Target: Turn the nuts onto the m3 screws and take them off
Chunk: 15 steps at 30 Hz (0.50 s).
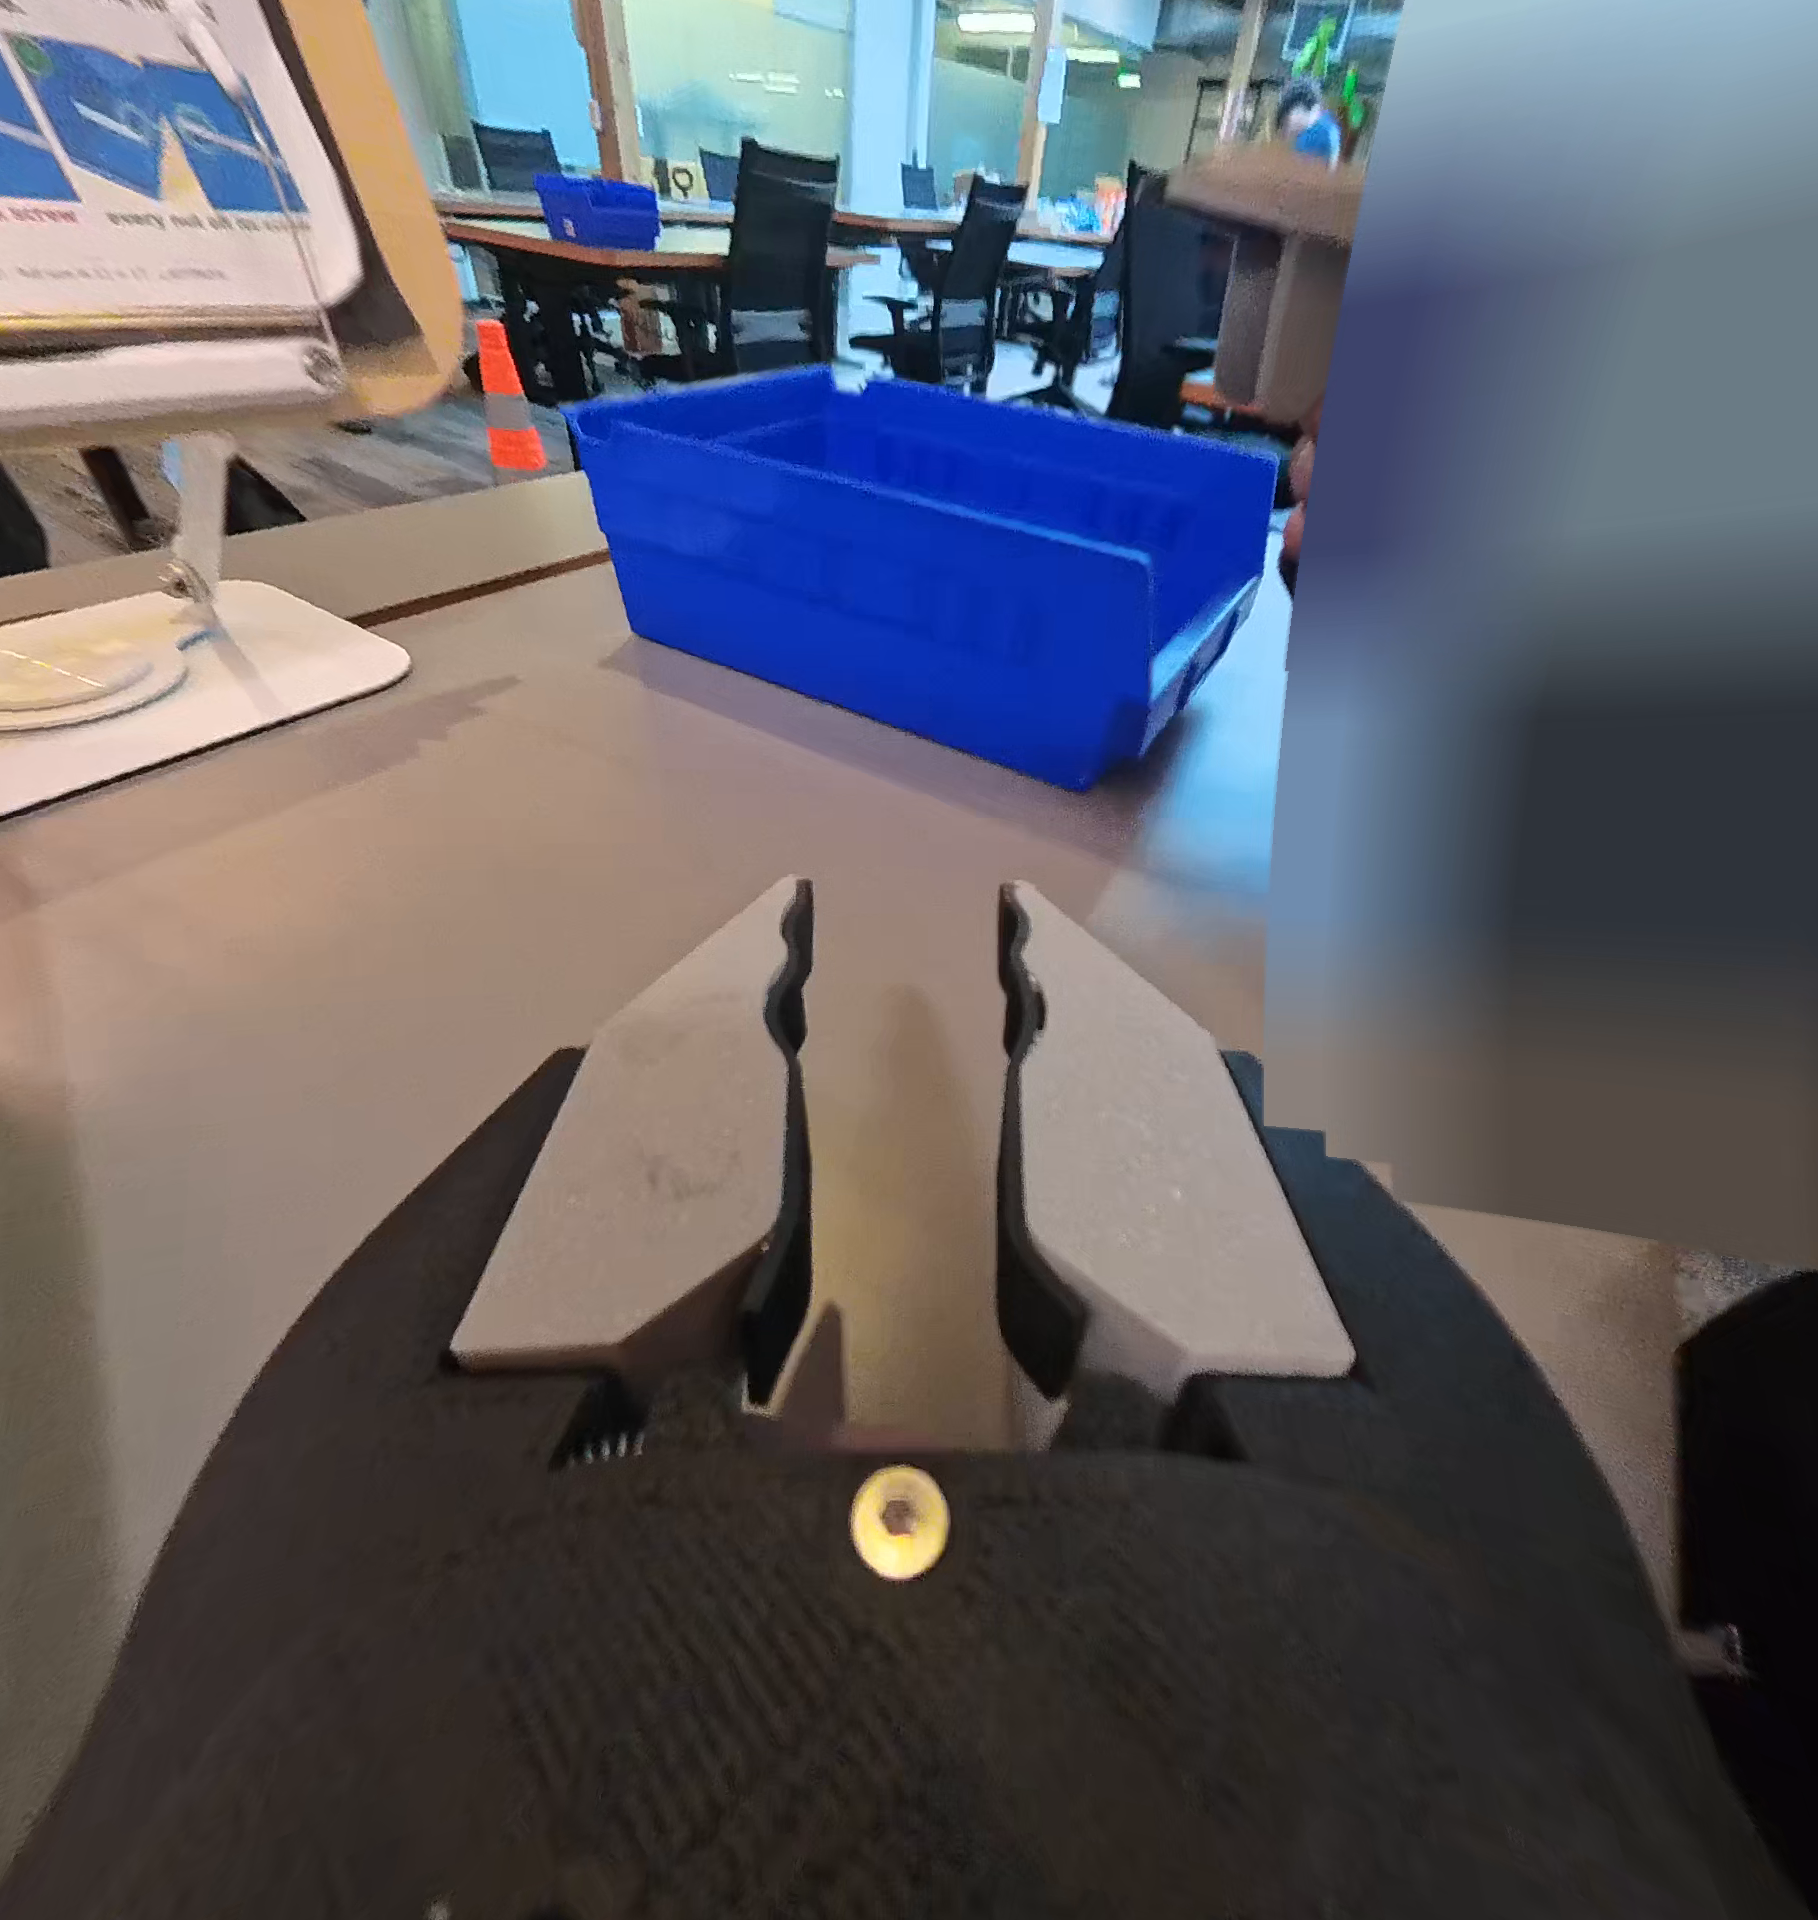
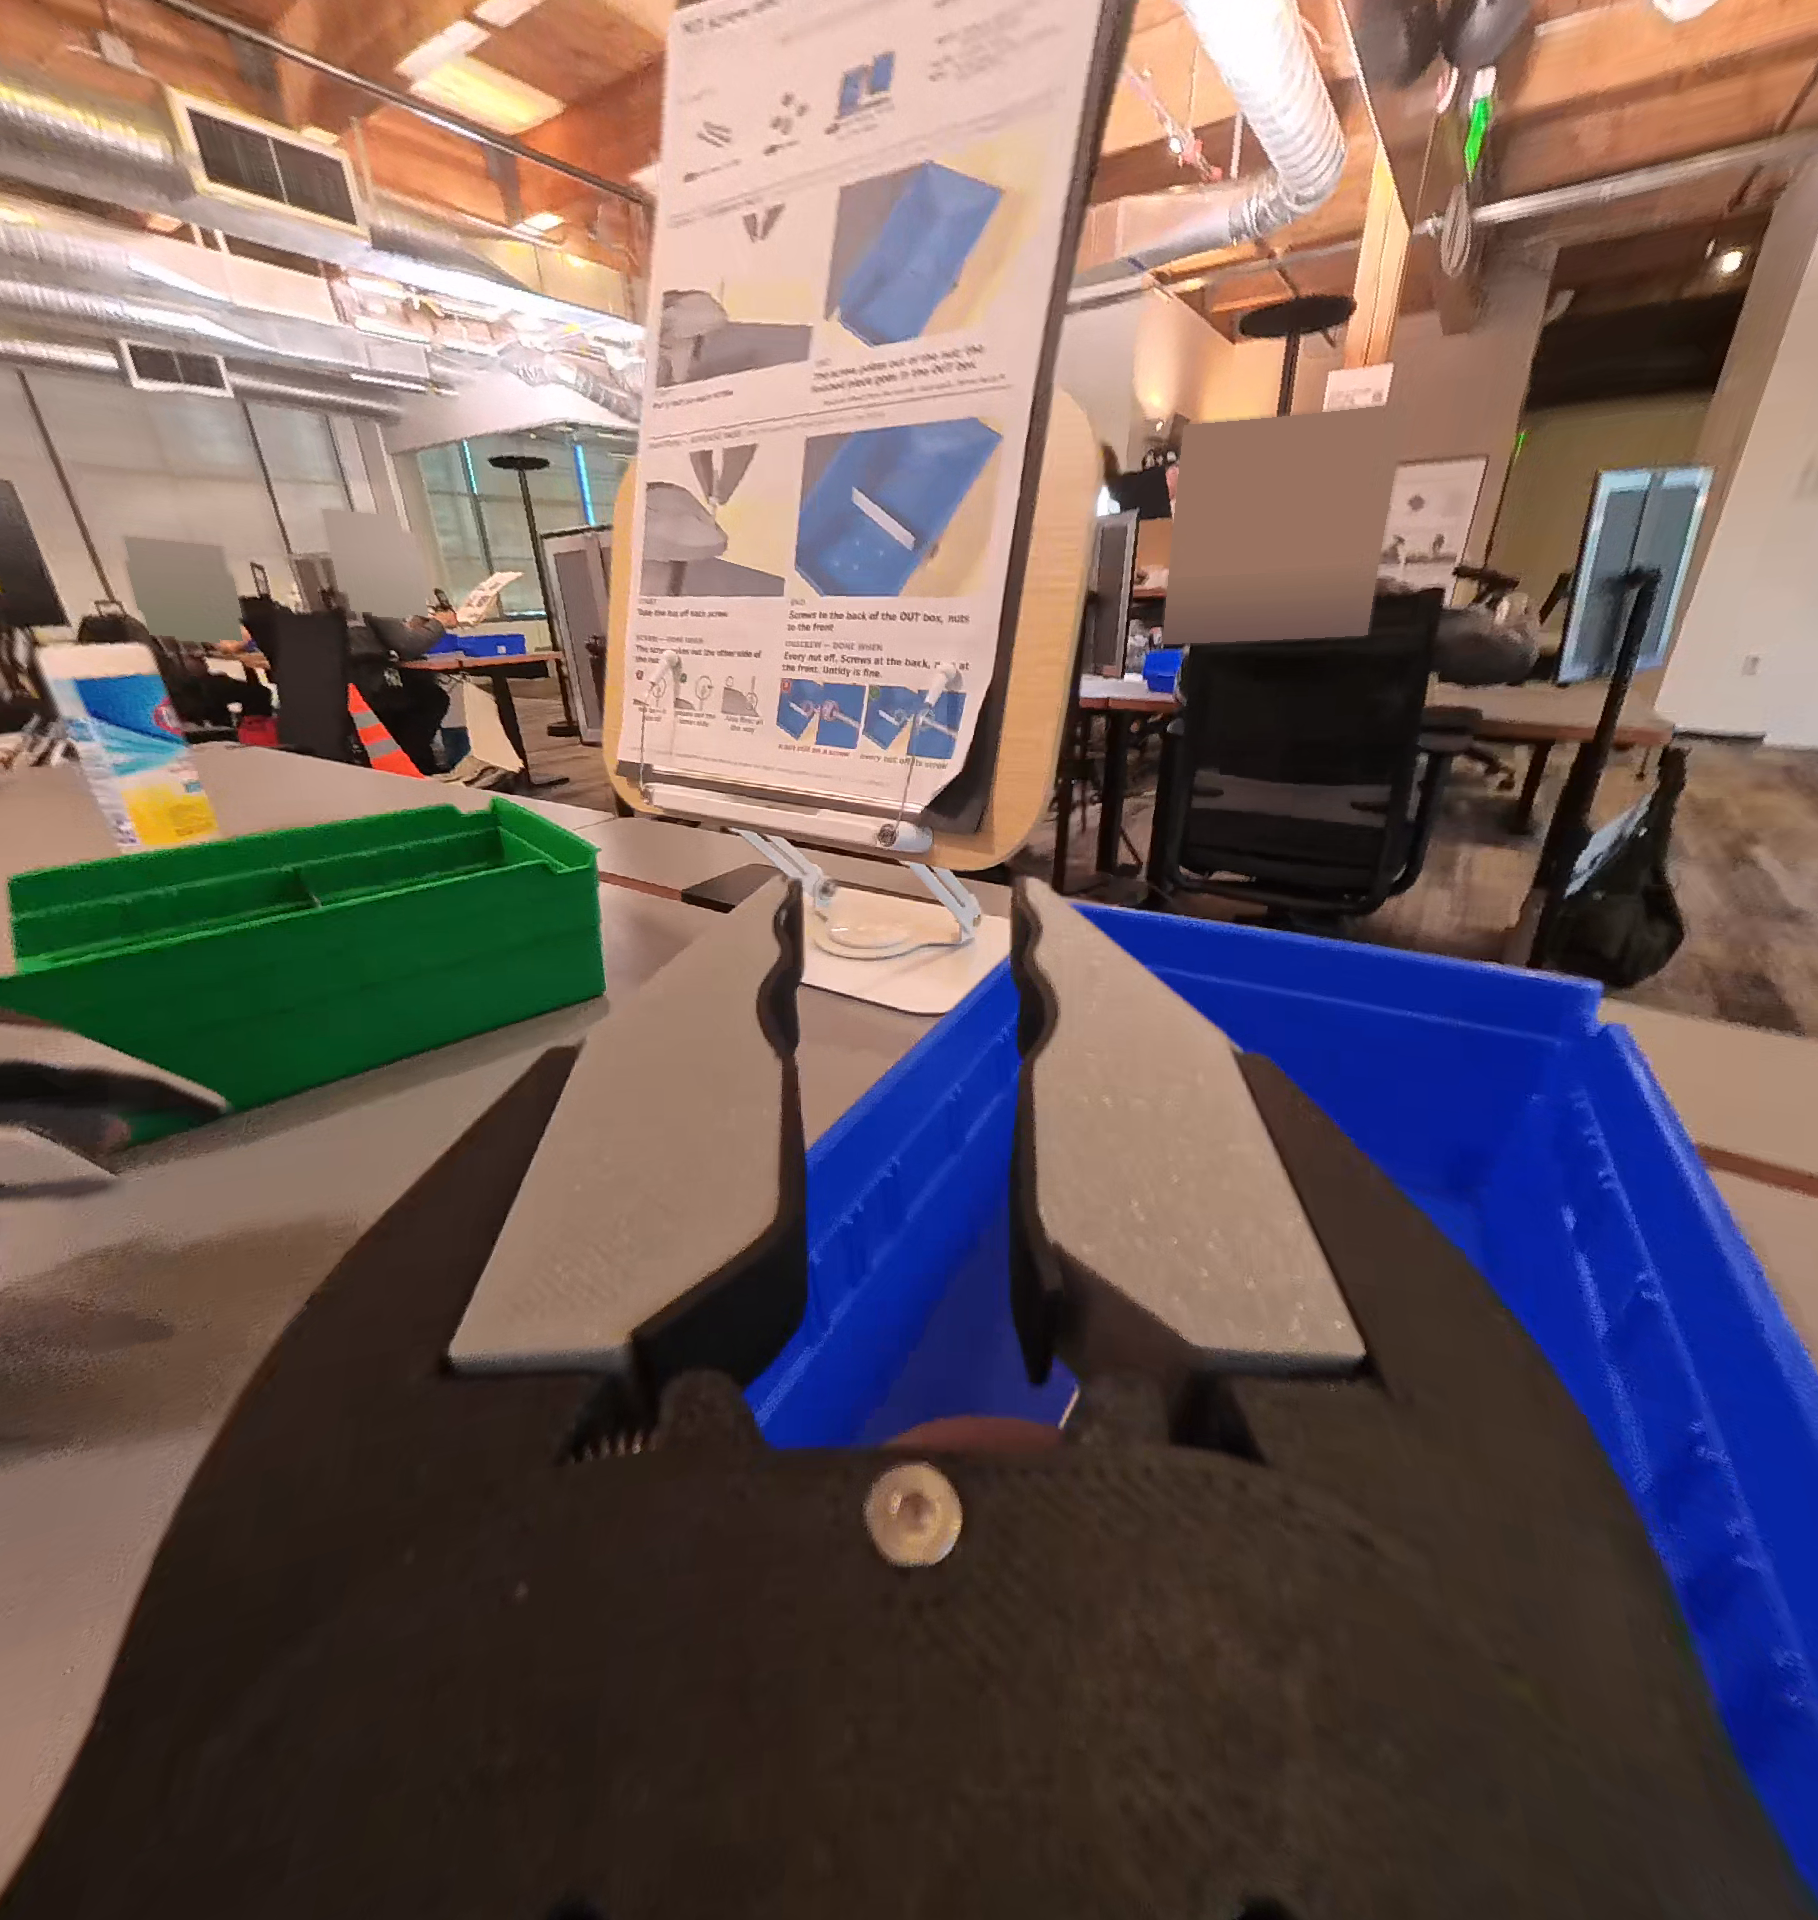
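Left gripper (image 1: 905, 904) hovers over the grey bench (image 1: 365, 987), jaws apart and empty; right gripper (image 2: 900, 914), likewise parted, hangs above the blue plastic bin (image 2: 1507, 1122).

My left gripper (image 1: 905, 904) has matt grey fingers (image 1: 656, 1153) with a faintly grainy top, black rubbery inner edges, and a black body of ridged printed plastic holding 1 shiny metal screw (image 1: 900, 1522). My right gripper (image 2: 905, 904) looks the same. The table (image 1: 365, 987) is smooth grey with a soft sheen. The blue bin (image 1: 884, 623) and green bin (image 2: 302, 945) are moulded plastic. The instruction sheet (image 2: 843, 416) is paper on a pale wood-look board (image 2: 1040, 727).
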Motion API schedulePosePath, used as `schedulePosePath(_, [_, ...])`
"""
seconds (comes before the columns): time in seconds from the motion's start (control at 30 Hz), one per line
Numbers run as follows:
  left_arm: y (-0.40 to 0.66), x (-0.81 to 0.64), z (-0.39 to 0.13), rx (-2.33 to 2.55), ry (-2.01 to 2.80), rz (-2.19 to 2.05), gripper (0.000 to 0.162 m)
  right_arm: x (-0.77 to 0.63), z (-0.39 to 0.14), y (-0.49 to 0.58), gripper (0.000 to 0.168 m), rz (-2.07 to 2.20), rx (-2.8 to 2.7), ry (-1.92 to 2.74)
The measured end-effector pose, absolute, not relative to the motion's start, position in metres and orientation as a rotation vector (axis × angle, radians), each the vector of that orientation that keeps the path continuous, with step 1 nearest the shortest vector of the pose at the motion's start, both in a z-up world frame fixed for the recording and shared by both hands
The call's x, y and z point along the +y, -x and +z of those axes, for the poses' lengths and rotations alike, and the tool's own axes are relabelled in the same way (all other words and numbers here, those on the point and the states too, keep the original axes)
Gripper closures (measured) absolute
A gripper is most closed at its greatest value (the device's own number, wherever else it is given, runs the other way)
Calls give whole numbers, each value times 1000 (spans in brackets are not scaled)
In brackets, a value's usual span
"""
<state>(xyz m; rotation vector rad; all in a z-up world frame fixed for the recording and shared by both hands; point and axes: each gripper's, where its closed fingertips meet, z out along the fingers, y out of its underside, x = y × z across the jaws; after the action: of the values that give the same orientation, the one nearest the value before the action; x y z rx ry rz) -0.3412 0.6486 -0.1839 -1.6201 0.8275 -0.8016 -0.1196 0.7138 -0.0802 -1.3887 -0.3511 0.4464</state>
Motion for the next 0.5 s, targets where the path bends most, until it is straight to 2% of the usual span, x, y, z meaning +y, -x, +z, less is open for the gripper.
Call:
schedulePosePath(0.13, [383, 630, -139, 706, 1539, -690, 131, 709, -81, 130, 132, 364, -413, 1370])
schedulePosePath(0.27, [444, 624, -111, 642, 1551, -348, 134, 698, -78, 148, 133, 395, -457, 1339])
schedulePosePath(0.33, [474, 629, -113, 597, 1623, -199, 132, 694, -77, 155, 133, 408, -477, 1334])
schedulePosePath(0.5, [507, 657, -149, 575, 1858, -68, 115, 691, -82, 166, 133, 421, -519, 1341])
